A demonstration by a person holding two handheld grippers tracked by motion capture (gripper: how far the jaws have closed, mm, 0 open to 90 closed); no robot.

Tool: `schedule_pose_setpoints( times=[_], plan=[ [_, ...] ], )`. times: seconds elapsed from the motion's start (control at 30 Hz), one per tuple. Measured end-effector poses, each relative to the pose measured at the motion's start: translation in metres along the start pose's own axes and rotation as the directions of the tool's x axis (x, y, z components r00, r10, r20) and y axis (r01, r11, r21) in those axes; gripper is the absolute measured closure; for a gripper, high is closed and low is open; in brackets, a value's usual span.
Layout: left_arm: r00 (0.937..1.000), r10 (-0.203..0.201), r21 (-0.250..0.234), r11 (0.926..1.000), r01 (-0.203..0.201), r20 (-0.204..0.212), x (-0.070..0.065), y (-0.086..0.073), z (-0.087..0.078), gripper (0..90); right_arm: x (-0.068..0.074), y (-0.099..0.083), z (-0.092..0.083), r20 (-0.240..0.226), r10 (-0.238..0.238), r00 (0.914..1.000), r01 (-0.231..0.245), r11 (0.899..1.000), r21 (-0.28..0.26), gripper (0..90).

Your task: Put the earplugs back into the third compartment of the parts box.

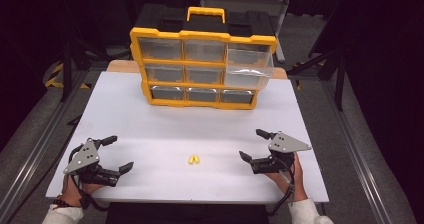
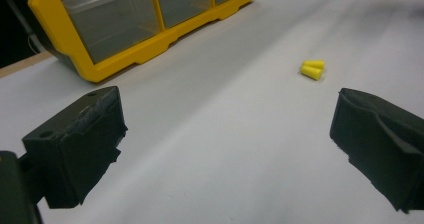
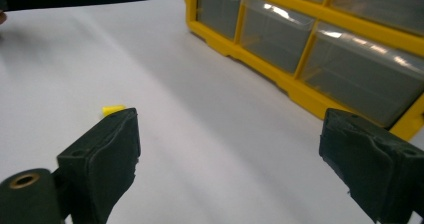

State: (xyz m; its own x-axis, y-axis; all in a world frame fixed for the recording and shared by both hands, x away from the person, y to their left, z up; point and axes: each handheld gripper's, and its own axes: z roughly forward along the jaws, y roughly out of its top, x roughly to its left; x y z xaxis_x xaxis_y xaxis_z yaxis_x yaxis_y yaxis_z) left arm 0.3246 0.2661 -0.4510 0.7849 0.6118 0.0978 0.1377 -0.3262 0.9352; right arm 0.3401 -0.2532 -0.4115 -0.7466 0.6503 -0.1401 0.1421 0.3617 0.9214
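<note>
Two small yellow earplugs (image 1: 193,159) lie side by side on the white table (image 1: 165,129), near its front middle. The earplugs (image 2: 312,69) lie ahead and to the right in the left gripper view; one earplug (image 3: 112,109) peeks out behind a jaw in the right gripper view. My left gripper (image 1: 118,154) rests at the front left, open and empty. My right gripper (image 1: 253,145) rests at the front right, open and empty. A yellow and black drawer organiser (image 1: 202,64) stands at the back, and its top right clear drawer (image 1: 248,66) is pulled out.
The organiser's other clear drawers are pushed in and a yellow handle (image 1: 205,12) tops it. The organiser (image 2: 135,24) fills the upper left of the left gripper view; the organiser (image 3: 310,49) runs across the upper right of the right gripper view. Dark floor and metal frames surround the table.
</note>
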Motion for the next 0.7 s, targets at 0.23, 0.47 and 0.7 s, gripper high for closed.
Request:
schedule_pose_setpoints(
  times=[0.23, 0.47, 0.7],
  plan=[
    [0.9996, 0.028, -0.004, 0.9996, -0.028, -0.011, -0.001, -0.003, -0.001, 6.3, 0.007, 0.001, 0.012, -0.069, -0.034, 0.9970, 0.038, 0.998, 0.051, 16.7],
    [1.0000, -0.007, -0.003, 1.0000, 0.007, -0.006, 0.002, -0.006, 0.000, 5.7, 0.013, 0.014, 0.031, -0.150, -0.075, 0.9858, 0.090, 0.991, 0.099, 18.6],
    [0.9999, -0.007, 0.007, 1.0000, 0.007, 0.012, 0.002, -0.007, 0.004, 5.7, 0.019, 0.025, 0.064, -0.259, -0.117, 0.9589, 0.162, 0.973, 0.162, 22.2]
  ],
)
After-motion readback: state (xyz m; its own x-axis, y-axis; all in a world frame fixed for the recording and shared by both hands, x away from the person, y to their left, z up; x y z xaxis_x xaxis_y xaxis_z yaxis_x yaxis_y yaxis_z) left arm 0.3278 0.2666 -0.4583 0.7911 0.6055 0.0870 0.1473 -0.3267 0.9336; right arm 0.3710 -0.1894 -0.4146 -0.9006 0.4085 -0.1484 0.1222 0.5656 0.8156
